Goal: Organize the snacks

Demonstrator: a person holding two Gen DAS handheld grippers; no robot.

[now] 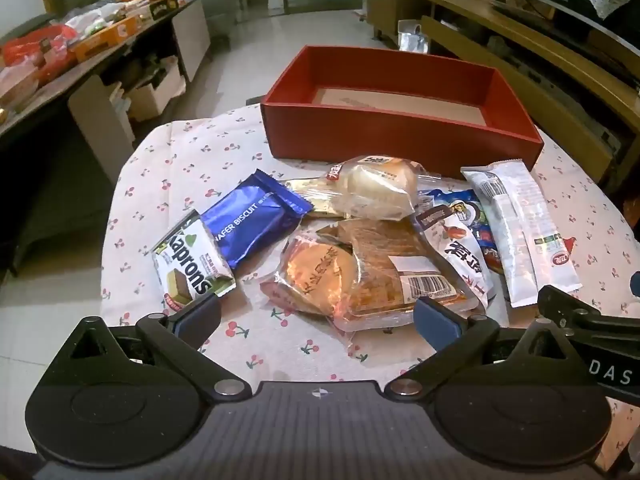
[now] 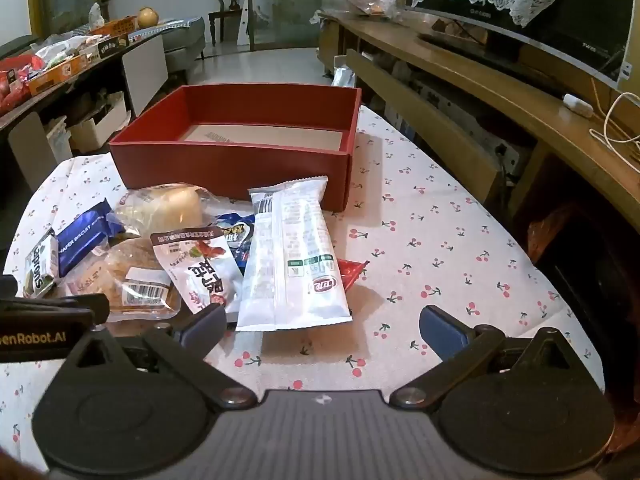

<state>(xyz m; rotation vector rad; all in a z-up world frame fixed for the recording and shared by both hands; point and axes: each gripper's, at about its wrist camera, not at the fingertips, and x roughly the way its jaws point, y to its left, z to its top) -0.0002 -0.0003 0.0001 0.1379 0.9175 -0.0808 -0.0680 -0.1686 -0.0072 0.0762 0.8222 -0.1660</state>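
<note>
A pile of wrapped snacks lies on the cherry-print tablecloth point(image 1: 256, 344) in front of an open red box point(image 1: 400, 136), which holds no snacks. The pile includes a green Kaprons pack point(image 1: 190, 260), a blue wafer biscuit pack point(image 1: 252, 222), a clear-wrapped cake point(image 1: 360, 280), a bread roll point(image 1: 376, 184) and a long white packet point(image 1: 516, 232). My left gripper point(image 1: 318, 318) is open and empty, just short of the clear-wrapped cake. My right gripper point(image 2: 320, 330) is open and empty, with the long white packet point(image 2: 292, 256) just beyond it and the red box point(image 2: 236, 164) behind.
A cluttered side table point(image 1: 68, 52) stands at the left. A wooden TV bench point(image 2: 500, 92) runs along the right. The right part of the tablecloth point(image 2: 460, 248) is bare cloth. The other gripper's arm shows at each view's edge.
</note>
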